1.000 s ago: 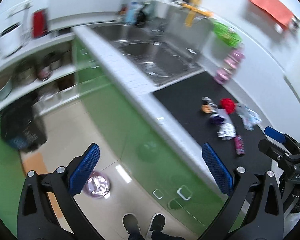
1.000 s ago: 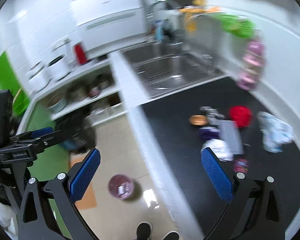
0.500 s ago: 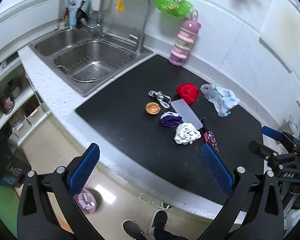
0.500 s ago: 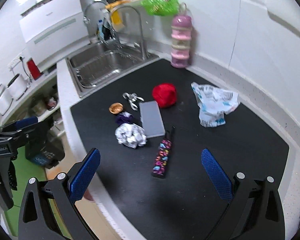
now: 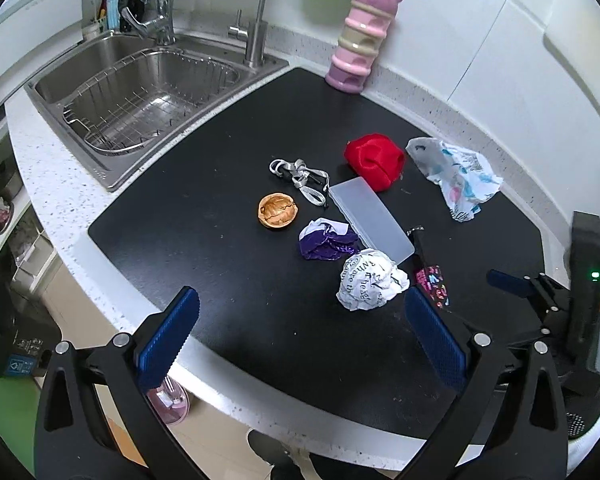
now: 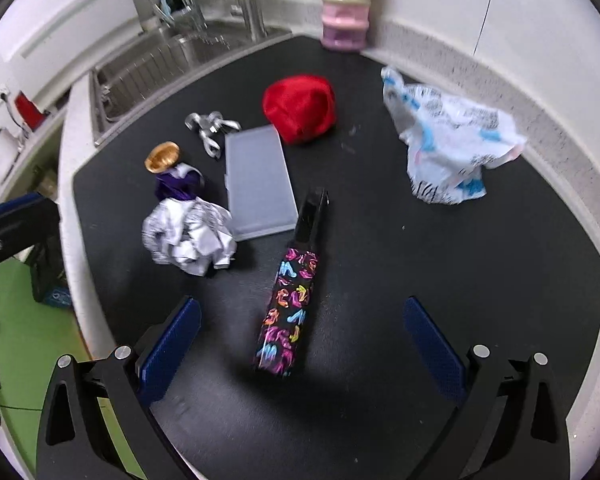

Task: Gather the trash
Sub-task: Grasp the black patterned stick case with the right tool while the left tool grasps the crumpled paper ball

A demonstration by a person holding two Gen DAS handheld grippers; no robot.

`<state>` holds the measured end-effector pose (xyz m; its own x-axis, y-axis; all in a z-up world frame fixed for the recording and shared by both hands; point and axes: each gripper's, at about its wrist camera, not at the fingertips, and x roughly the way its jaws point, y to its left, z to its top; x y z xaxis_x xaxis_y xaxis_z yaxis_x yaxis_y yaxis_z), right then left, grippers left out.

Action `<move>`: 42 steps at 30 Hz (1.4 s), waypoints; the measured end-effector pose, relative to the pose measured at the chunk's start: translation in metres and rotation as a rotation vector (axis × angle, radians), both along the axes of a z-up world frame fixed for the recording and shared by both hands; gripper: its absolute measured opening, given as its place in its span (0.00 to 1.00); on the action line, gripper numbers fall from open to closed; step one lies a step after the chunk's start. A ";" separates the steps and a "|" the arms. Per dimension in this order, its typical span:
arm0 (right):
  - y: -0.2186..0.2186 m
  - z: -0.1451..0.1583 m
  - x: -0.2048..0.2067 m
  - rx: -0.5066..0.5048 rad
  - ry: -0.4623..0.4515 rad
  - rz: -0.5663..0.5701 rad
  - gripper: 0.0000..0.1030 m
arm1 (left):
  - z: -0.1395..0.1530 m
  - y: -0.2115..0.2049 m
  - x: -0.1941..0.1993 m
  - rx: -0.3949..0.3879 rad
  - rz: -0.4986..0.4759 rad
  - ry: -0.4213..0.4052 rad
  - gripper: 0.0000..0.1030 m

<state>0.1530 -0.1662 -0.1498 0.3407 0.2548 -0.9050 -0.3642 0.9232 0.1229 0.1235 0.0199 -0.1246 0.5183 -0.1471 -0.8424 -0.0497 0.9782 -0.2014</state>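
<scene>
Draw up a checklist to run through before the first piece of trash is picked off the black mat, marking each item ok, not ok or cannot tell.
1. Left gripper open and empty: ok.
2. Right gripper open and empty: ok.
3. Paper ball free of other things: not ok, it touches the purple wrapper.
4. Walnut shell lying apart: ok.
5. Plastic bag clear of neighbours: ok.
6. Bin within reach: cannot tell.
</scene>
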 end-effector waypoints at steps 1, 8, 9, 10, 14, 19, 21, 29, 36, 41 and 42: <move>0.002 -0.005 0.003 -0.005 0.011 -0.002 0.94 | -0.002 0.000 0.002 -0.002 0.000 0.004 0.97; 0.012 -0.023 0.012 -0.015 0.068 0.003 0.60 | -0.011 0.007 0.010 -0.015 0.012 0.020 0.97; 0.013 -0.025 0.012 -0.018 0.076 0.007 0.56 | -0.011 0.008 0.011 -0.017 0.012 0.021 0.97; 0.014 -0.025 0.013 -0.020 0.071 0.011 0.52 | -0.012 0.007 0.012 -0.019 0.011 0.021 0.97; 0.015 -0.021 0.014 -0.019 0.065 0.015 0.24 | -0.013 0.005 0.015 -0.026 0.007 0.020 0.97; 0.007 -0.012 0.015 0.001 0.048 0.009 0.22 | -0.016 -0.006 0.019 -0.031 -0.011 0.025 0.97; 0.001 -0.005 0.014 0.009 0.035 0.007 0.21 | -0.018 -0.012 0.021 -0.032 -0.018 0.029 0.97; -0.027 0.016 0.015 0.037 0.002 -0.007 0.21 | -0.027 -0.035 0.029 -0.021 -0.036 0.043 0.97; -0.049 0.027 0.016 0.061 -0.018 -0.012 0.21 | -0.045 -0.053 0.038 0.018 -0.040 0.083 0.97; -0.058 0.030 0.017 0.074 -0.021 0.000 0.21 | -0.057 -0.059 0.045 0.039 -0.036 0.108 0.97; -0.060 0.031 0.018 0.077 -0.021 0.002 0.21 | -0.058 -0.060 0.045 0.041 -0.035 0.110 0.96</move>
